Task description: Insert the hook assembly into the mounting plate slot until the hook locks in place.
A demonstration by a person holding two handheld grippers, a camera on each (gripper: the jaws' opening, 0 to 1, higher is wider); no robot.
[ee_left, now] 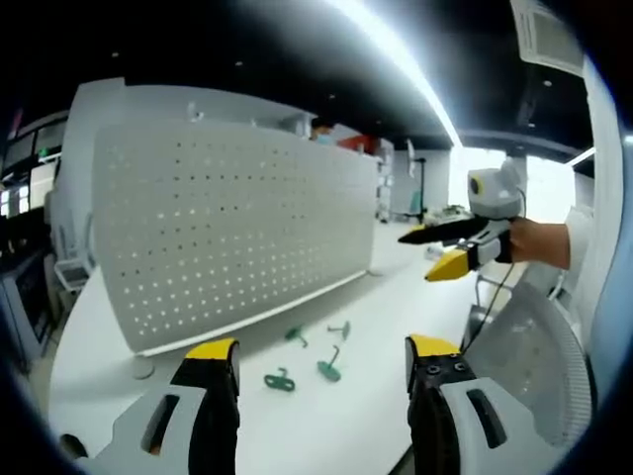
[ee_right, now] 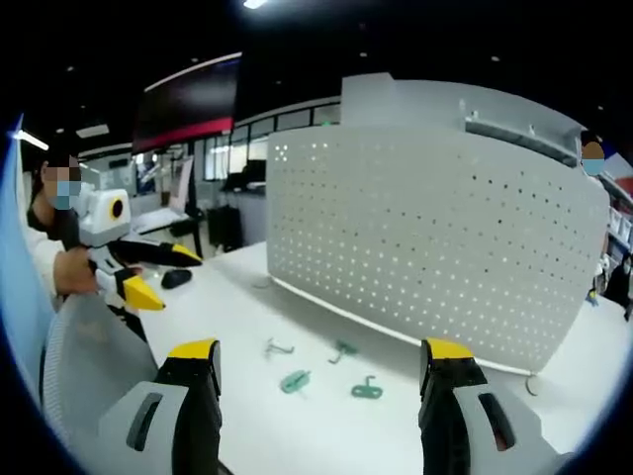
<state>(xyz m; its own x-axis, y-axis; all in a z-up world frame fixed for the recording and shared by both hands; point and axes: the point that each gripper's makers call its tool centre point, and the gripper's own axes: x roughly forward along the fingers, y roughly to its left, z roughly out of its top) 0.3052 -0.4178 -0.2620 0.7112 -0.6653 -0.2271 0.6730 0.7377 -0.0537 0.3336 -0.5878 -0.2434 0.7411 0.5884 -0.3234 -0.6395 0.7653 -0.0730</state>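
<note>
A white perforated mounting plate (ee_left: 237, 228) (ee_right: 425, 237) stands upright on the white table. Several small hooks lie loose on the table in front of it: green ones (ee_left: 280, 380) (ee_left: 329, 368) (ee_left: 296, 336) (ee_right: 367, 389) (ee_right: 295, 381) (ee_right: 342, 348) and a pale metal one (ee_right: 278, 347). My left gripper (ee_left: 321, 358) hovers above the hooks, open with nothing between its jaws. My right gripper (ee_right: 321, 361) is also open and empty, held back from the hooks. Each gripper shows in the other's view, the right gripper (ee_left: 447, 249) at the right and the left gripper (ee_right: 138, 272) at the left, each in a hand.
A grey mesh chair back (ee_left: 524, 356) (ee_right: 89, 366) stands at the table's near edge between me and the hooks. A dark computer mouse (ee_right: 176, 278) lies further along the table. Office desks and a person are behind the plate.
</note>
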